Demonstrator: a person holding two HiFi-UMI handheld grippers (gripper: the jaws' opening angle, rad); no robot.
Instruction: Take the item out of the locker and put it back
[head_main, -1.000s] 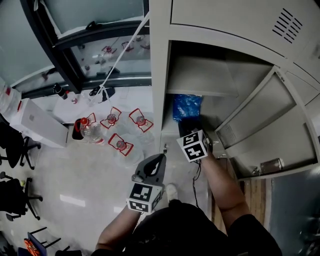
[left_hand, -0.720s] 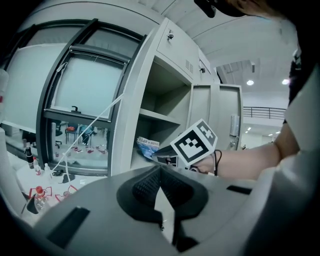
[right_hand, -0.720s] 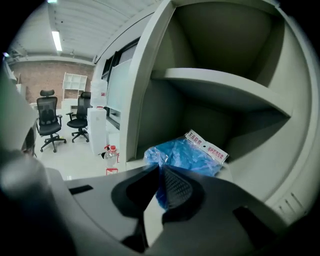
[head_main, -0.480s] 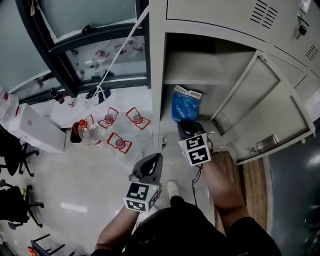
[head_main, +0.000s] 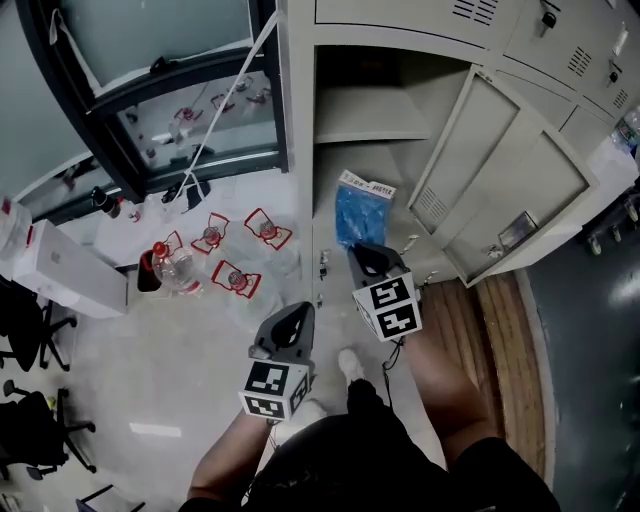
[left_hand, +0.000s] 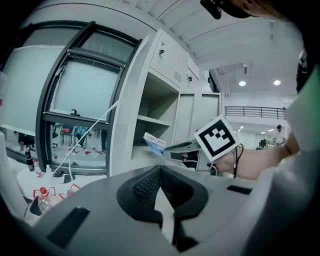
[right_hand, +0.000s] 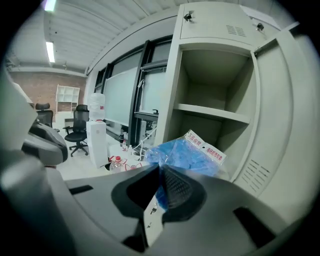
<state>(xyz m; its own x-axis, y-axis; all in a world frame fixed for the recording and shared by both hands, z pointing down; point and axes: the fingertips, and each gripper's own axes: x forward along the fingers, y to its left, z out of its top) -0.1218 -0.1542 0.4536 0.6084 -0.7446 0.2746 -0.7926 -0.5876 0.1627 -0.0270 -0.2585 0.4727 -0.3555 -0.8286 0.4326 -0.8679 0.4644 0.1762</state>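
A blue plastic bag with a white label (head_main: 357, 206) (right_hand: 188, 155) hangs in front of the open grey locker (head_main: 375, 110), outside its lower compartment. My right gripper (head_main: 365, 258) (right_hand: 161, 186) is shut on the bag's lower edge. The locker door (head_main: 500, 185) stands swung open to the right. My left gripper (head_main: 290, 325) (left_hand: 159, 186) is shut with nothing in it, held lower and to the left of the right one. In the left gripper view the bag (left_hand: 154, 143) and the right gripper's marker cube (left_hand: 216, 138) show ahead.
Several water bottles with red labels (head_main: 215, 240) lie on the white floor left of the locker. A white box (head_main: 60, 265) and black office chairs (head_main: 25, 310) stand further left. A window frame (head_main: 170, 90) with a white cord is behind them.
The blue bag has come out of the locker's lower compartment toward me, held in the right gripper. The left gripper has stayed about where it was.
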